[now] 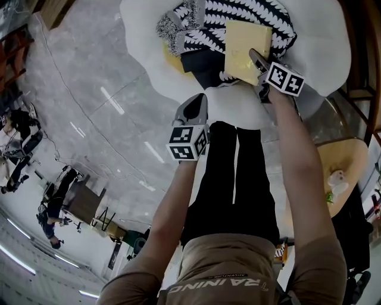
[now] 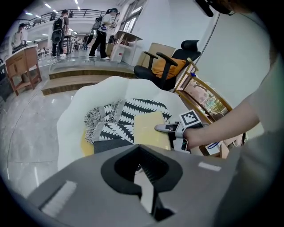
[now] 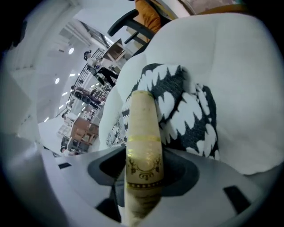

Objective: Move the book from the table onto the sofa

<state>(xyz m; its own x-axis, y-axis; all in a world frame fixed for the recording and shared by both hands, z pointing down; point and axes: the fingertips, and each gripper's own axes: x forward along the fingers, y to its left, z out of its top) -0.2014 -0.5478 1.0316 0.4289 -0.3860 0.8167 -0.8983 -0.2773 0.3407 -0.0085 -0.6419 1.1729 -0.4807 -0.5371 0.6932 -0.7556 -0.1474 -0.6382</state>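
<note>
- Now, closest to the person's body, the left gripper [image 1: 195, 102] hangs in front of the legs. Its jaws are almost together, with only a thin slit between them, and nothing is in them.
- Off to the person's right sits the round wooden table [image 1: 348, 156]. The book is not on it.
- A bit farther out, the right gripper [image 1: 256, 58] reaches over the seat. Its jaws are closed on the near edge of the yellow book [image 1: 241, 41], so the right hand is the one doing the job.
- The book sticks straight out ahead of the tongs. Its long side points away from the person, toward the back of the seat. In the right gripper view its gold-trimmed edge runs right up the middle between the jaws.
- Under the book lies a black and white throw [image 1: 208, 18]. I cannot tell if the book is touching it or just above it.
- Farthest out is the fluffy white sofa [image 1: 143, 36], all around the throw.
- I think the next move is small: go down a little, lay the book flat, then open the jaws. It could slide if the bumpy throw tips it.
</note>
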